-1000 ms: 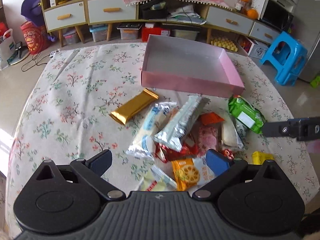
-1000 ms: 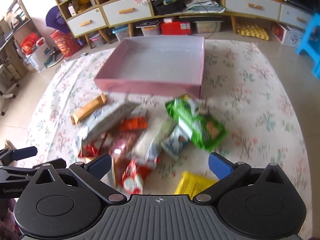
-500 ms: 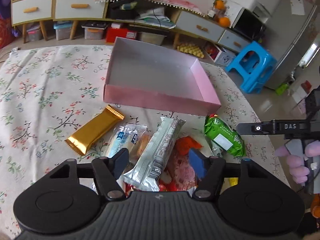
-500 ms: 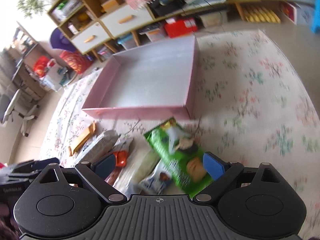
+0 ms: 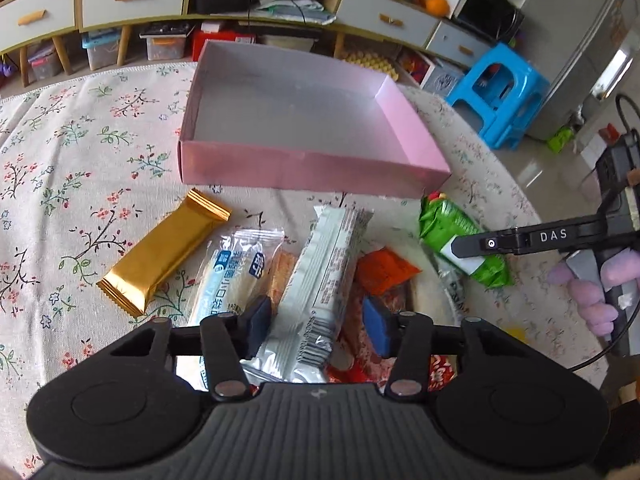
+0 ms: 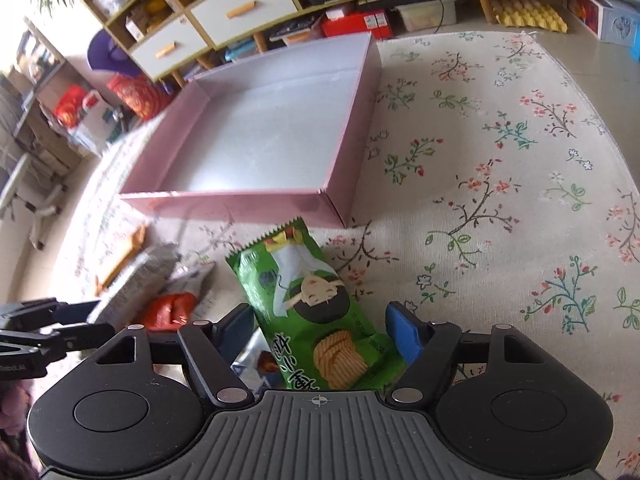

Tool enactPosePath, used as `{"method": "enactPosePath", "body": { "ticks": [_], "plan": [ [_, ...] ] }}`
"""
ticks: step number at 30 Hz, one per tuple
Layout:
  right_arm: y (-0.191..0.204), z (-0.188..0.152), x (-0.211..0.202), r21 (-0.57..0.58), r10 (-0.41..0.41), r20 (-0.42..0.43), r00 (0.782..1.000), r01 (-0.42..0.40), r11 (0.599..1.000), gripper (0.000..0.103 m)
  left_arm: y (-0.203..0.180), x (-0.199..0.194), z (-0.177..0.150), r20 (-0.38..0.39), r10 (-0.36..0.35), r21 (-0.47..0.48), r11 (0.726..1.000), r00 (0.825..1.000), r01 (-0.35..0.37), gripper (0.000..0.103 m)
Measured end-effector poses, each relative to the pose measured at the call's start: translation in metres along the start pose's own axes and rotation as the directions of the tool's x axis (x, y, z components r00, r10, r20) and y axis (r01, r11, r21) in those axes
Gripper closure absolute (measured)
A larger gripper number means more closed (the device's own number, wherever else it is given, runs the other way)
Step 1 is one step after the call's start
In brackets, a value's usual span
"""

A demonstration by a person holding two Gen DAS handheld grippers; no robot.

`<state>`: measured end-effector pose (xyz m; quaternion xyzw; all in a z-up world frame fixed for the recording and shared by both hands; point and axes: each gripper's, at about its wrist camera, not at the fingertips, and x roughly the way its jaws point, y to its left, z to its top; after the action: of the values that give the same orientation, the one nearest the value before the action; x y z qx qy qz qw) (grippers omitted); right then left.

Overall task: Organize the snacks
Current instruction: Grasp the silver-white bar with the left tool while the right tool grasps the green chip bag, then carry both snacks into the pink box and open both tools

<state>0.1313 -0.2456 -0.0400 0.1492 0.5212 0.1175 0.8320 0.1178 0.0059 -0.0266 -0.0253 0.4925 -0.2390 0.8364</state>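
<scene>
— On the floral tablecloth (image 5: pixel 80 128), what lies where?

— A shallow pink cardboard box (image 5: pixel 312 168) with a pale grey inside sits at the far middle, nothing in it. Near of it is a loose heap of snacks: a gold foil bar (image 5: pixel 164 256) lies at the left, apart from the box; just right of it a clear packet with blue print (image 5: pixel 236 272); then a long silver-white foil packet (image 5: pixel 324 276) overlapping the clear one's right edge; an orange wrapper (image 5: pixel 384 270) touches the silver packet's right side.

— And the left gripper (image 5: pixel 320 326)?

— Its blue-padded fingers stand spread on either side of the silver-white packet's near end, one pad (image 5: pixel 258 322) at the left and one at the right; whether the pads touch the foil cannot be told.

— The right gripper (image 6: pixel 320 330)?

— It is likewise parted, straddling a green crinkly biscuit packet (image 6: pixel 312 300) that points toward the box's near right corner. The left pad (image 6: pixel 236 332) sits just beside the packet's edge, the right one slightly apart. From the left wrist view, that same packet (image 5: pixel 448 228) lies right of the heap, partly under the right gripper's black finger.
</scene>
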Motion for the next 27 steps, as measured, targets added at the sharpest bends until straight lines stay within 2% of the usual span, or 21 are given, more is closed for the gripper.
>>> {"method": "enactPosePath", "body": {
  "ticks": [3,12,21,27],
  "plan": [
    [0.004,0.0,0.001,-0.016,-0.021,0.004,1.0,0.021,1.0,0.033,0.0,0.001,-0.002,-0.015,0.014,0.005,1.0,1.0,-0.014,0.063],
    [0.017,-0.001,-0.001,-0.018,-0.041,-0.013,0.999,0.041,0.999,0.051,0.004,-0.003,-0.003,-0.016,0.027,-0.048,0.998,1.0,-0.027,0.075],
    [0.014,-0.004,-0.014,0.09,-0.016,-0.003,1.0,0.017,0.996,0.054,0.01,-0.017,-0.002,0.011,0.018,-0.119,0.993,1.0,-0.016,0.075],
    [0.013,-0.009,-0.034,0.155,0.022,0.036,0.999,-0.027,0.988,0.056,0.009,-0.03,0.002,0.061,0.005,-0.145,0.989,0.998,0.004,0.075]
  ]
}}
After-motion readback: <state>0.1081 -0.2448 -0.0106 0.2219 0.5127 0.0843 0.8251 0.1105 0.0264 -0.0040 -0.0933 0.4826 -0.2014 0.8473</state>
